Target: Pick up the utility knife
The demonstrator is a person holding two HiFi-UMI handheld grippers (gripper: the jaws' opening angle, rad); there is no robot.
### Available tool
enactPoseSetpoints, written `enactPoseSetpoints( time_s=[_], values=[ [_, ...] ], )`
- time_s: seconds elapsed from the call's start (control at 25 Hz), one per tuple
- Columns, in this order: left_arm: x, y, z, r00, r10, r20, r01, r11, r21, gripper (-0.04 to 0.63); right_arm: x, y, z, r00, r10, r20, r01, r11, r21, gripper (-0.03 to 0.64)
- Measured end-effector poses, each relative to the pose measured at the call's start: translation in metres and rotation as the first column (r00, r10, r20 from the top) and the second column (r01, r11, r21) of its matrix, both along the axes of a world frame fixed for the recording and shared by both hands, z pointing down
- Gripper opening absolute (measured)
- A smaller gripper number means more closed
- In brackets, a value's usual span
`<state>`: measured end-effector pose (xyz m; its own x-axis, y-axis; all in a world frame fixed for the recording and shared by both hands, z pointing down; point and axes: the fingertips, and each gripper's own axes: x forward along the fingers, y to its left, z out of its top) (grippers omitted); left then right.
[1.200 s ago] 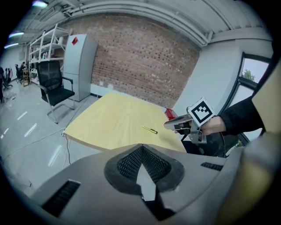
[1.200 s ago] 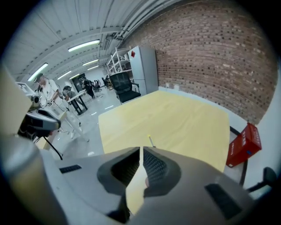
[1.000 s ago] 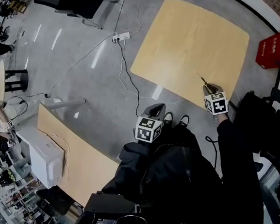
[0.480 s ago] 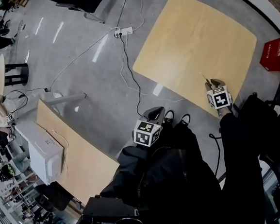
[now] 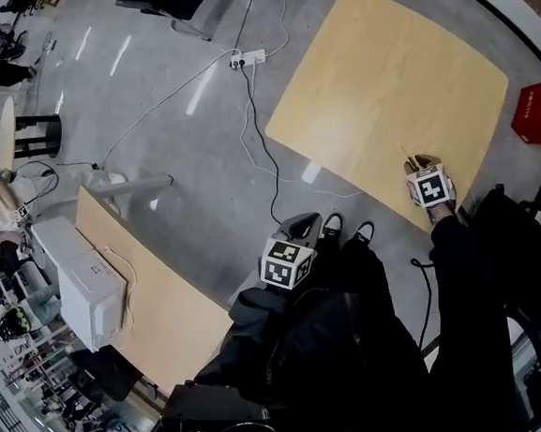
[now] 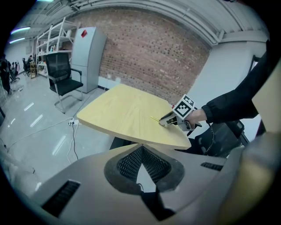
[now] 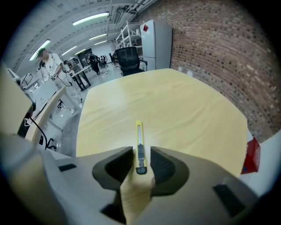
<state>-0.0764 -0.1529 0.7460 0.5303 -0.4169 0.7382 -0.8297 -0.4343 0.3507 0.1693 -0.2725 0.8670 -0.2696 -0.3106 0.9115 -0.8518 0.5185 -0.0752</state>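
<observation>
Right gripper view: vs earlier frame, right gripper (image 7: 141, 159) has dropped close to the table (image 7: 184, 105). The utility knife (image 7: 139, 145), then small & far ahead, now lies at lower centre w/ its dark rear end between the jaws. Jaws have just been opening and stand apart, slim gap each side, pads not pressing. Yellow end points up-frame, flat on the wood. Left gripper (image 6: 141, 151): jaws together, empty. Head view: knife mostly hidden behind right gripper, only a sliver shows.

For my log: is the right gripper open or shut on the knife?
Open. The jaws of the right gripper have just been opening and stand apart, the knife lying between them on the table.
</observation>
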Motion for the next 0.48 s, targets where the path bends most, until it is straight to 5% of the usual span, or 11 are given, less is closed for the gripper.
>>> enactPoseSetpoints(
  time_s=[0.48],
  values=[
    [-0.0018,0.0071,-0.0007,1.000,0.006,-0.001,-0.006,1.000,0.000,0.002,-0.0024,0.0002,-0.0004,1.000,0.015,-0.018,-0.014,1.000,0.016,0.069]
  ],
)
